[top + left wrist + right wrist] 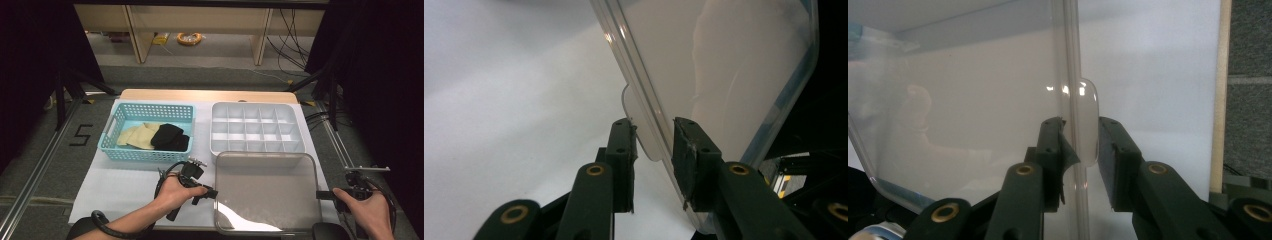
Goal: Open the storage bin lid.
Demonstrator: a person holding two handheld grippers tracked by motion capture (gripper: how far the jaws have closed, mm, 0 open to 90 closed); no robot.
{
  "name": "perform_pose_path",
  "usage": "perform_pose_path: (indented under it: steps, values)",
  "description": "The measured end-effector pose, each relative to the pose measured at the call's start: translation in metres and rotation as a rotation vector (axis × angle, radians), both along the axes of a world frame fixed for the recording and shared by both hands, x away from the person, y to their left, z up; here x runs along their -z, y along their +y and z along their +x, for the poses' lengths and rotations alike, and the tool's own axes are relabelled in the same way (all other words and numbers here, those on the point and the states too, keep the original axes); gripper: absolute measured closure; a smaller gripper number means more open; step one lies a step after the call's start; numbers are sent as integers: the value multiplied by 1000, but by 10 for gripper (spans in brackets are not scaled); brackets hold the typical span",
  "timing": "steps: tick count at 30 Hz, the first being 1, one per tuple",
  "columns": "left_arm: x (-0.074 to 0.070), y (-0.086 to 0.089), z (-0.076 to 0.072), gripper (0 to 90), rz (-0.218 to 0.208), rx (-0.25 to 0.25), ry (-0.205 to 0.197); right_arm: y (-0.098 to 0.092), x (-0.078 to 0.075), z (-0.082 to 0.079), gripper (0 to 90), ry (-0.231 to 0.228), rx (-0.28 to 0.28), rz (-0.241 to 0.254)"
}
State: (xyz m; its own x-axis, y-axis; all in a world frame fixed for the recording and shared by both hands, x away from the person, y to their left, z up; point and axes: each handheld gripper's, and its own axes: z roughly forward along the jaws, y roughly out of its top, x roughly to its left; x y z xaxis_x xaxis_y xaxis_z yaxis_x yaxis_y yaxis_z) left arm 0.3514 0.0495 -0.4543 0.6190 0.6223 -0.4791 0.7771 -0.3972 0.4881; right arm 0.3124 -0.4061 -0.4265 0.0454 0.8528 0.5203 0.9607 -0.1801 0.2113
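Two claws work one clear rectangular plastic lid [266, 192] at the tabletop's [125, 187] near edge. Your left claw [212, 193] straddles the lid's left rim tab, pads just off it. Your right claw [322, 195] brackets the right rim tab, jaws parted, not pinching.

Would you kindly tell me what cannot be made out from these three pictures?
- High view: what the black and cream fabric pieces in the turquoise plastic basket are; too small.
- Left gripper view: whether the left gripper presses the clear plastic lid; its tab and rim sit between the jaws, contact unclear.
- Right gripper view: the same for the right gripper.
- High view: the lid's near edge, cut off by the frame.
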Motion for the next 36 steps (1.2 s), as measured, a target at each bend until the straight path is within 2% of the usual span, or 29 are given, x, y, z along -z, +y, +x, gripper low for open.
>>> perform_pose_path:
  steps: [1,4,5,8,9,11,12,13,14,15,16,17,19,20,21,23,25,27,29,30,31,32,33,35,36]
  values:
    - [0,2,1,703,32,43,-8,-1,0,-1,733,6,-4,-5]
    - [1,-1,-3,704,9,15,5,-1,0,-1,732,12,-11,-10]
    - [1,0,-2,706,30,42,6,-4,2,-1,730,-2,-41,-22]
    - [2,-2,-4,707,11,22,8,-3,2,-1,729,-2,-38,-22]
    - [2,0,-4,707,33,54,5,-1,1,-2,730,25,-11,1]
    - [3,0,-5,707,27,53,4,-2,1,-2,729,28,-23,-9]
    - [4,-2,-6,707,7,30,12,-5,3,-2,728,-8,-65,-43]
    - [3,0,-5,706,27,62,7,-5,3,-2,728,-6,-62,-41]
    - [3,0,-5,706,23,52,11,-2,2,-2,728,11,-7,-12]
    - [3,0,-5,706,23,52,11,-2,2,-2,728,11,-7,-12]
    - [3,0,-5,707,23,52,13,0,2,-1,727,21,19,2]
    - [3,-2,-7,706,6,28,16,-1,2,0,726,18,3,-17]
    - [3,-2,-7,706,8,28,16,0,2,-1,726,24,6,-9]
    - [3,-2,-8,706,9,31,18,0,2,-1,726,24,6,-9]
    - [3,0,-7,706,27,64,16,-2,3,-2,725,17,-15,-12]
    - [4,-2,-8,702,16,62,32,-2,4,-2,726,31,-22,-21]
    - [5,-3,-8,702,19,63,33,-2,6,-2,725,24,-12,-22]
    - [8,-5,-10,692,22,76,52,-4,10,-4,727,36,-16,-29]
    - [10,-6,-10,683,29,81,53,-4,13,-4,730,50,4,-19]
    - [10,-6,-10,683,29,81,53,-6,13,-4,731,49,-19,-20]
    - [9,-5,-9,682,31,81,46,-4,12,-4,731,63,5,-7]
    - [9,-5,-9,680,31,81,46,-4,12,-4,731,63,5,-7]
    - [8,-6,-8,680,36,72,36,-7,14,-3,731,43,-22,-20]
    - [8,-7,-8,667,48,82,29,-5,13,-1,728,93,8,-4]
    - [8,-8,-8,667,53,90,27,-5,13,-1,728,93,8,-4]
